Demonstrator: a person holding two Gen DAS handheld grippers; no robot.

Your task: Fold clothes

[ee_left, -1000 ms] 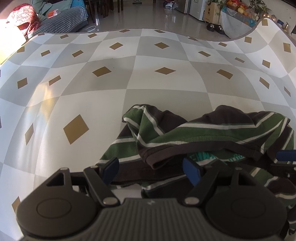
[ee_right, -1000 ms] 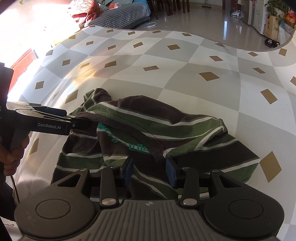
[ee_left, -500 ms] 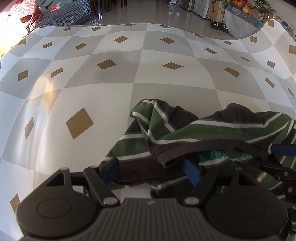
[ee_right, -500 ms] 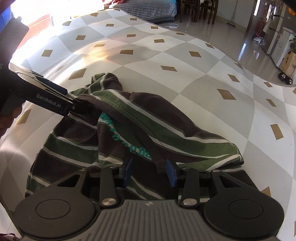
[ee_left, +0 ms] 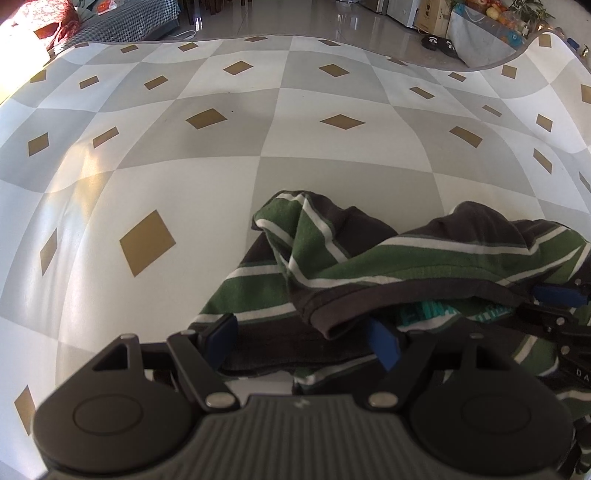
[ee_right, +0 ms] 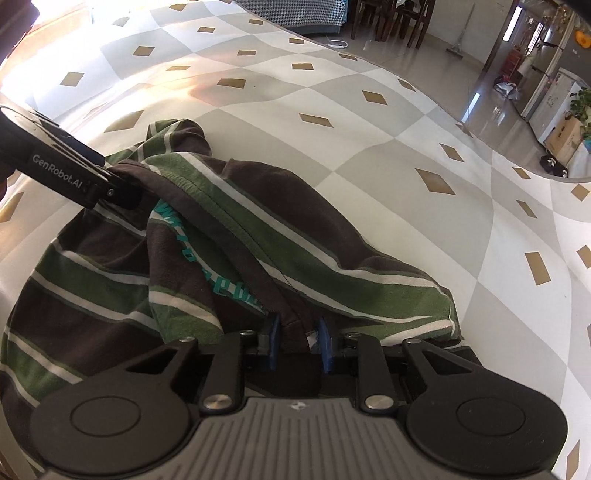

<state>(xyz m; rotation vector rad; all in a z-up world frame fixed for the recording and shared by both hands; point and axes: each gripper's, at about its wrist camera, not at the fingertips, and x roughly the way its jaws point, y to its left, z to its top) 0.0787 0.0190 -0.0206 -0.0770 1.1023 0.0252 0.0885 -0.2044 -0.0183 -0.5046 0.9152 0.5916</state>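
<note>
A crumpled shirt point(ee_left: 388, 266) striped green, brown and white lies on the checkered tablecloth point(ee_left: 184, 184). My left gripper point(ee_left: 303, 338) stands open at the shirt's near edge, and a brown hem fold droops between its blue pads without being pinched. In the right wrist view the same left gripper point(ee_right: 122, 192) reaches in from the upper left with the hem draped over its tip. My right gripper point(ee_right: 299, 334) is closing its jaws on a brown fold of the shirt point(ee_right: 277, 240), and the pads press on the cloth. Its blue pad shows at the right edge as the right gripper point(ee_left: 554, 295).
The tablecloth spreads wide beyond the shirt. Past the far table edge lie a glossy floor point(ee_right: 480, 74), a checked sofa point(ee_left: 122, 22), chairs point(ee_right: 388, 18) and boxes with plants point(ee_left: 480, 14). A hand point(ee_right: 3, 184) holds the left gripper at the frame edge.
The right gripper's blue pads have drawn much closer together onto the brown fold, and its view has rolled and sunk slightly toward the shirt. The left gripper has stayed wide.
</note>
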